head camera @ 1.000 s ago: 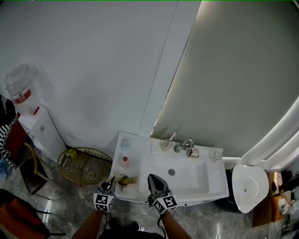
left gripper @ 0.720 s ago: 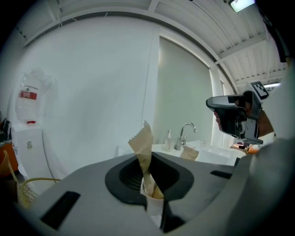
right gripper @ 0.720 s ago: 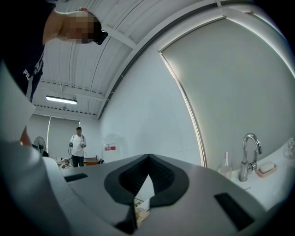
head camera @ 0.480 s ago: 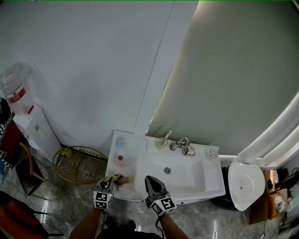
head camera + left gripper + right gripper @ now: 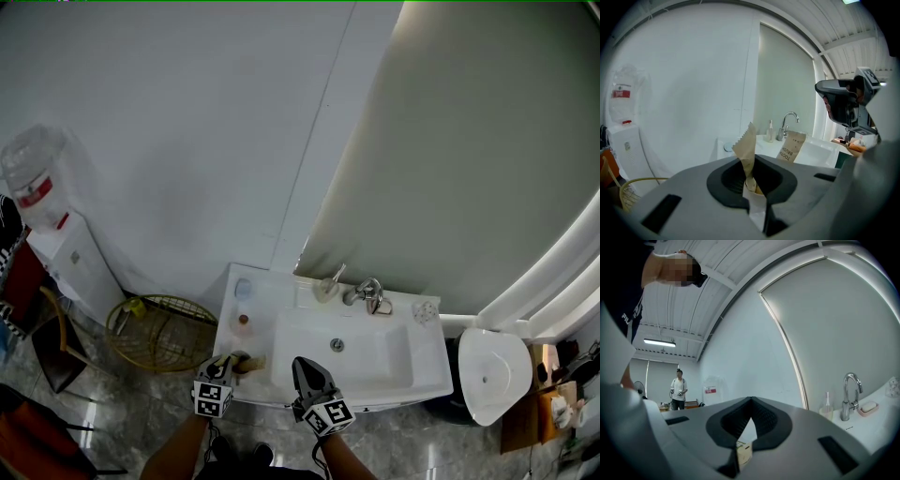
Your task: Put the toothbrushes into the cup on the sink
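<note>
**Q: Any legible writing?**
A: One item. A brown paper packet past my left gripper reads "TOOTH BRUSH" in dark capitals running up its length. Its lower end is hidden behind the gripper body. The red label on the water dispenser is too small to read.

**Q: Gripper states?**
A: My left gripper's jaws are clamped on a kraft-paper toothbrush wrapper. It is matte and creased, its top edge is cut in a zigzag, and it stands upright out of the jaws. The gripper sits at the front left corner of the sink counter. My right gripper is closed, at the counter's front edge by the basin. A small pale scrap with faint print shows low between its jaws. I cannot tell what it is.

**Q: Materials and shapes?**
A: The counter is glossy white, with a rectangular basin. The faucet is curved chrome. A slim clear bottle stands just beside it.

**Q: Containers?**
A: Two small round cups stand on the counter's left strip, a bluish cup at the back and a reddish cup nearer me. Their contents cannot be made out. A round wire basket sits on the floor to the left.
</note>
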A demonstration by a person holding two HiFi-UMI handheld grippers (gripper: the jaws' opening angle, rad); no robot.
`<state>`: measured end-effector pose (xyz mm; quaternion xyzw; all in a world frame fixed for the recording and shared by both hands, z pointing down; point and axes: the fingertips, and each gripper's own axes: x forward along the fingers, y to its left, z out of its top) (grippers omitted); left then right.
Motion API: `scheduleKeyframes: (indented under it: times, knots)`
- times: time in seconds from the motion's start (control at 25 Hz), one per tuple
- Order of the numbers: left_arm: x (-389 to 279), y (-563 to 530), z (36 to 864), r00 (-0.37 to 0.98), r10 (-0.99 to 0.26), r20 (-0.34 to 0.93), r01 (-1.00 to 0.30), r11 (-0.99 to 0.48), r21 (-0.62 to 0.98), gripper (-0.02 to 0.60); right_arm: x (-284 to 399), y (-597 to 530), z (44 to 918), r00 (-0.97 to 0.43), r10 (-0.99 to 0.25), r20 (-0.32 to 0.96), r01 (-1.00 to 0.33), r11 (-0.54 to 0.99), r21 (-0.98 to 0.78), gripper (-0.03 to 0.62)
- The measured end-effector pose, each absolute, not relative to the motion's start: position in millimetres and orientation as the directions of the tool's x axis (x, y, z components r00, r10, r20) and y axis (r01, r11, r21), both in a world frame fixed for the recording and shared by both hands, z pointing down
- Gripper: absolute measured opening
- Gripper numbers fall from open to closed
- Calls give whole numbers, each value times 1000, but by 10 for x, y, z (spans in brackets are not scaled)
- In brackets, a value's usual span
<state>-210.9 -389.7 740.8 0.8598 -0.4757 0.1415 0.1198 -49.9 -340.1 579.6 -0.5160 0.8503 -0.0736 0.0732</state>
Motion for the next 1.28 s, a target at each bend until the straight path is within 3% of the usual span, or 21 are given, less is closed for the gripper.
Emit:
scheduleKeyframes:
  times: [0.56,0.68,0.84,1.28]
  knots:
    - [-2111,-3849,7307,528,-793,306,-848,-515,127,48,-481,-3439,5836,-448,-893,-44,-866,445,-227,28]
    - [-2130,-3852,7247,536,-796,282,-844,-515,150,129,-486,-3454,5846,-447,-894,-45,-865,444,-234,28]
    - [-2125,-3833,7095,545,-802,246,-838,-524,151,174,-503,-3452,5839,-450,-891,-48,-863,449,-233,28]
    - [-2286,-3807,6158,530,-848,35,-843,-521,136,186,-563,-3511,5793,-460,-886,-59,-852,460,-249,28]
